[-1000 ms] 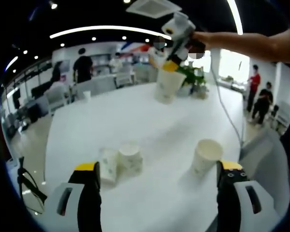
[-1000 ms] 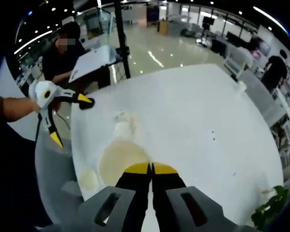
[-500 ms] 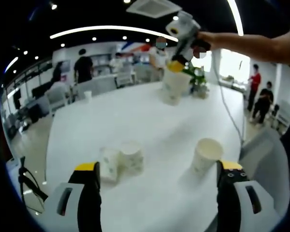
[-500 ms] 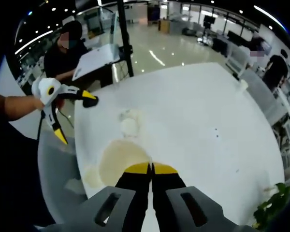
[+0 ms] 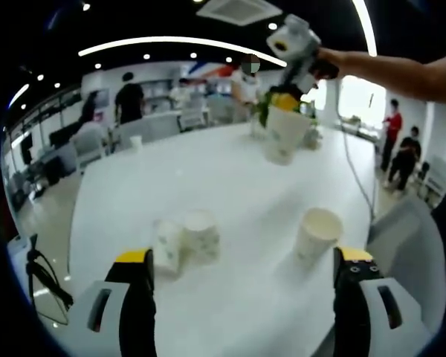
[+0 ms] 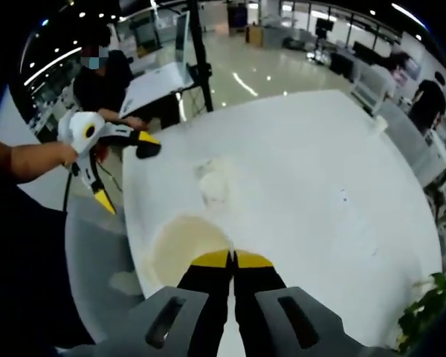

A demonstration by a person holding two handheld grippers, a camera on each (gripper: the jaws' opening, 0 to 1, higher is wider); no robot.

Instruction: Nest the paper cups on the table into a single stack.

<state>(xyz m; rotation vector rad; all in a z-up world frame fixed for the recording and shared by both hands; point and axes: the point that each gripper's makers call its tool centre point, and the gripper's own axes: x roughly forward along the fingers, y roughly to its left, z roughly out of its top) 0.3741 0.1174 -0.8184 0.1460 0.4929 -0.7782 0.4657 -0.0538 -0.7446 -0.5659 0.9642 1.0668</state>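
Observation:
My right gripper (image 6: pixel 233 259) is shut on the rim of a white paper cup (image 6: pixel 184 244), and I look down into its mouth. From the left gripper view that held cup (image 5: pixel 285 134) hangs in the air over the far part of the white table (image 5: pixel 230 178). Two patterned cups (image 5: pixel 184 239) stand side by side on the table just ahead of my left jaw. A third cup (image 5: pixel 317 234) stands upright, mouth up, near my right jaw. My left gripper (image 5: pixel 244 256) is open, nothing between its fingers. It appears as the left gripper (image 6: pixel 130 175) at the table's edge.
A potted plant (image 5: pixel 264 111) stands at the table's far end. A small cup (image 5: pixel 136 141) sits on another table behind. People stand in the background, and one sits at a desk (image 6: pixel 104 74). A grey chair (image 5: pixel 401 230) lies to the right.
The right gripper has carried its cup to the right and a little farther across the table. The left gripper and the three standing cups have stayed put.

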